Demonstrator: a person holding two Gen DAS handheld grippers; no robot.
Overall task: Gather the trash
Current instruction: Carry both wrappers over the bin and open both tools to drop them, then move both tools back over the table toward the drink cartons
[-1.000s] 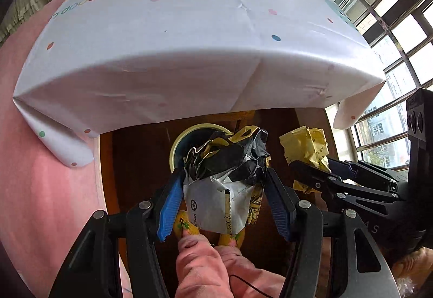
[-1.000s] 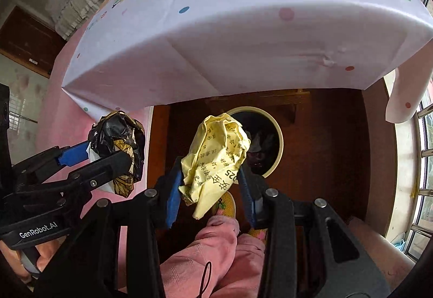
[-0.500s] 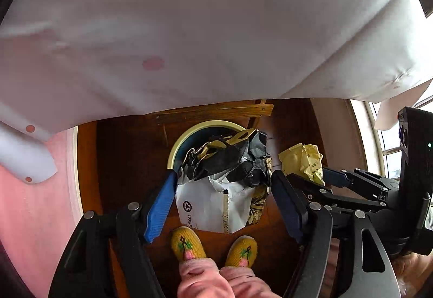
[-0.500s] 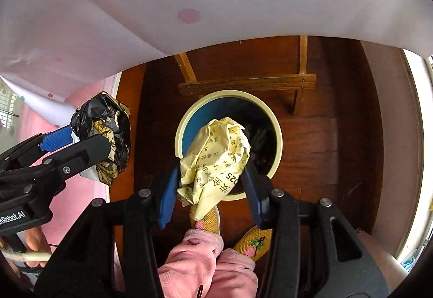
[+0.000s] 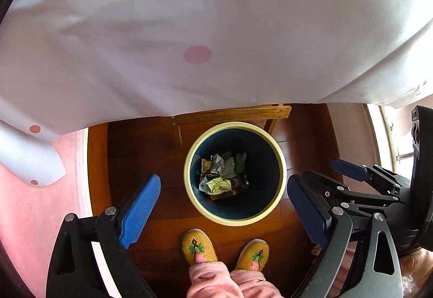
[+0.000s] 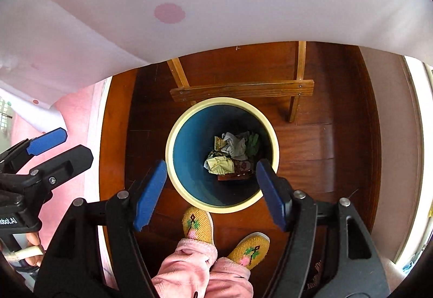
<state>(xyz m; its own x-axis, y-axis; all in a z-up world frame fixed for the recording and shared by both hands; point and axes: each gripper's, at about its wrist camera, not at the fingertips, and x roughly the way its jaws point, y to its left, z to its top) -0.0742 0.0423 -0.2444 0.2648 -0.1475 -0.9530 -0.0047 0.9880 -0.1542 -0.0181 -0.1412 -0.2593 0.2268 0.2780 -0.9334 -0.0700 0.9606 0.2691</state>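
A round bin with a cream rim [image 5: 282, 170] [image 6: 169, 146] and dark blue inside stands on the wooden floor below both grippers. At its bottom lies crumpled trash, including a yellow printed paper ball [image 5: 217, 185] [image 6: 219, 164] and a dark wrapper [image 5: 238, 184] [image 6: 240, 168]. My left gripper [image 5: 224, 210] hangs open above the bin with nothing between its blue pads. My right gripper [image 6: 211, 191] is open too and empty, right over the bin. Each gripper shows at the edge of the other's view.
A white tablecloth with pink dots [image 5: 197, 54] [image 6: 169, 13] hangs overhead. A wooden table crossbar [image 6: 243, 89] and legs stand just behind the bin. The person's yellow slippers [image 5: 199, 246] [image 6: 197, 224] and pink trouser cuffs are near the bin's front. A pink rug [image 5: 32, 216] lies to the left.
Both grippers have opened. The black and white wrapper bundle left the left gripper and the yellow paper left the right one; both now lie in the bin.
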